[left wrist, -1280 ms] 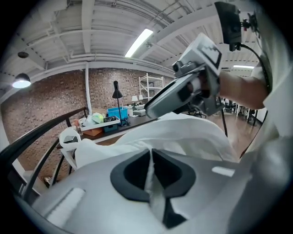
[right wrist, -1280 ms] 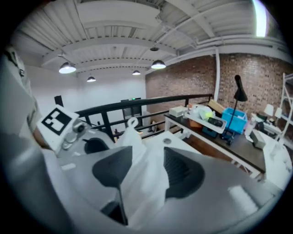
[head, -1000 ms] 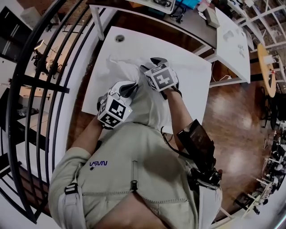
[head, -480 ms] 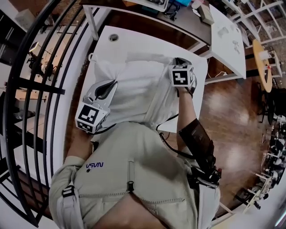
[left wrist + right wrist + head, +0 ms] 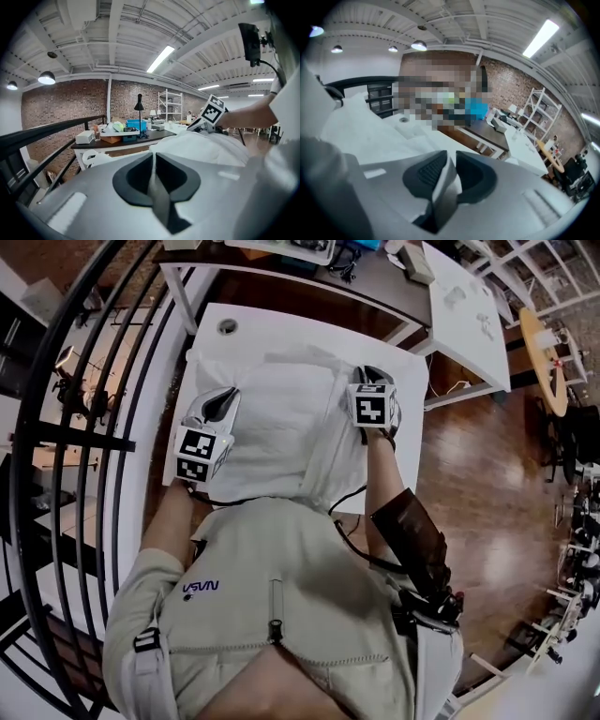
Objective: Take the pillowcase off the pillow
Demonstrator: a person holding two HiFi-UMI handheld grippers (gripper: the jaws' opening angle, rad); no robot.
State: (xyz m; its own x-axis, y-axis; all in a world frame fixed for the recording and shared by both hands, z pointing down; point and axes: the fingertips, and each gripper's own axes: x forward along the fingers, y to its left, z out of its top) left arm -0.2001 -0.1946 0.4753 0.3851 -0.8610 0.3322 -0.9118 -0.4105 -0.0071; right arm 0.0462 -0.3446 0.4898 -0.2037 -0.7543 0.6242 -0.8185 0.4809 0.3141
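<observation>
We judge this step to be a two-handed pull on the pillowcase, which lies spread ahead of and between both sets of jaws, the pillow apparently inside. To do it well, we should pinch firmly and draw both sides evenly toward ourselves. The left gripper is closed tight on a thin fold of the cloth. The right gripper has just been opening its jaws slightly, with a thicker fold pinched at their tips. A white table lies beneath the jaws. Wooden floor lies off to the right of the right jaws, and a dark railing runs left of the left jaws.
</observation>
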